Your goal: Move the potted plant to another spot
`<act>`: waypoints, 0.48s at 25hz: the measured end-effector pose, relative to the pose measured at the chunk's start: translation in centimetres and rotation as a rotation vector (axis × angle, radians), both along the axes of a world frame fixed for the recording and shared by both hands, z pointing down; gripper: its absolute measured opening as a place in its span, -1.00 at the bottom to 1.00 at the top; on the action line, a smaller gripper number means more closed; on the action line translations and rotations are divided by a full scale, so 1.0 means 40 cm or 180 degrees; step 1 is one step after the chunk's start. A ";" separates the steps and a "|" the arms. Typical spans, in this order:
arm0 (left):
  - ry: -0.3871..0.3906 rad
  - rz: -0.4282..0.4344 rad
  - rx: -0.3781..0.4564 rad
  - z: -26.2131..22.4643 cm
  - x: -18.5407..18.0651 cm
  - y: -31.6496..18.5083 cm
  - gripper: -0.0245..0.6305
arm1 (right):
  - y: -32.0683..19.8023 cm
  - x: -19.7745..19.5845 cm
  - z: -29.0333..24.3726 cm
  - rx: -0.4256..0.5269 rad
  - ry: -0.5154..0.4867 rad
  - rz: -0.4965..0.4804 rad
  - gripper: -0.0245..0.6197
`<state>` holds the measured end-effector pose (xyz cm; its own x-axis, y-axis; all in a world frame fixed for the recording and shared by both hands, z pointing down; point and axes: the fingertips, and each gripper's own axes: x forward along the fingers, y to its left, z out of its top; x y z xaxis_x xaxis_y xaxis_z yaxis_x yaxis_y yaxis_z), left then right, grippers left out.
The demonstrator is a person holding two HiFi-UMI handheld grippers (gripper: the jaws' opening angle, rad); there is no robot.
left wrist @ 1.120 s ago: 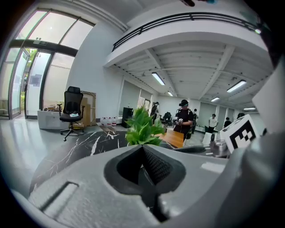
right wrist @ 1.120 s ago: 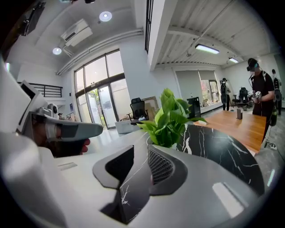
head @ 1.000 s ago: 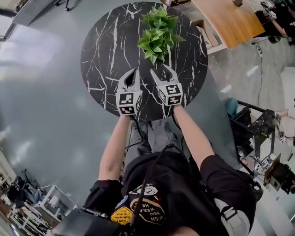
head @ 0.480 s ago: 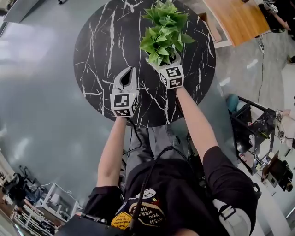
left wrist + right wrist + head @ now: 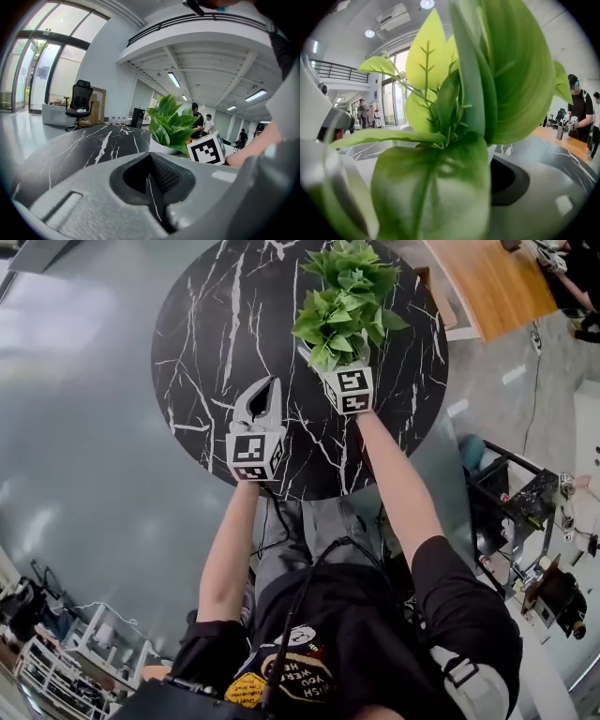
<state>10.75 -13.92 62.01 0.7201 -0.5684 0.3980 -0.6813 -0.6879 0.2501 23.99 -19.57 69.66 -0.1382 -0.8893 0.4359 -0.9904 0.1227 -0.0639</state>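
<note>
The potted plant (image 5: 347, 301), green leaves in a white pot (image 5: 160, 146), stands on the far right part of the round black marble table (image 5: 216, 343). My right gripper (image 5: 333, 352) reaches in under the leaves; its jaws stand wide on either side of the pot (image 5: 361, 169). Leaves (image 5: 506, 70) hide most of the pot, so contact with the pads cannot be made out. My left gripper (image 5: 268, 386) rests to the left of the plant, jaws shut with nothing in them. The left gripper view shows its closed fingertips (image 5: 151, 161) and the right gripper's marker cube (image 5: 207, 148) beside the pot.
A wooden desk (image 5: 487, 277) stands beyond the table at the upper right. Metal equipment (image 5: 534, 512) crowds the floor on the right. An office chair (image 5: 79, 101) and people (image 5: 197, 117) are far off in the room.
My right gripper has gone forward from the table's near part to the plant, and its jaws have opened around the pot. The left gripper has shifted slightly and stayed shut.
</note>
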 end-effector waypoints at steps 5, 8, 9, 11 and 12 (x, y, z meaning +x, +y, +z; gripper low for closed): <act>0.0004 -0.0124 0.0003 0.004 -0.040 -0.014 -0.91 | -0.030 -0.050 0.001 0.0011 -0.0001 -0.0147 0.62; 0.0009 -0.0183 0.0001 0.002 -0.074 -0.018 -0.91 | -0.051 -0.103 0.003 0.0016 -0.0004 -0.0278 0.62; 0.0013 -0.0190 -0.0002 0.002 -0.087 -0.018 -0.92 | -0.057 -0.124 0.003 0.0013 -0.0008 -0.0324 0.62; 0.0007 -0.0238 0.0001 0.000 -0.123 -0.023 -0.92 | -0.069 -0.168 0.002 0.0008 -0.0008 -0.0426 0.62; -0.0010 -0.0288 0.0007 0.001 -0.146 -0.028 -0.92 | -0.076 -0.192 0.001 0.0005 -0.0008 -0.0479 0.62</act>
<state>4.89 -15.02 62.05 0.6644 -0.6321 0.3988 -0.7416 -0.6240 0.2464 16.29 -22.62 69.70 -0.2712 -0.8592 0.4339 -0.9606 0.2699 -0.0661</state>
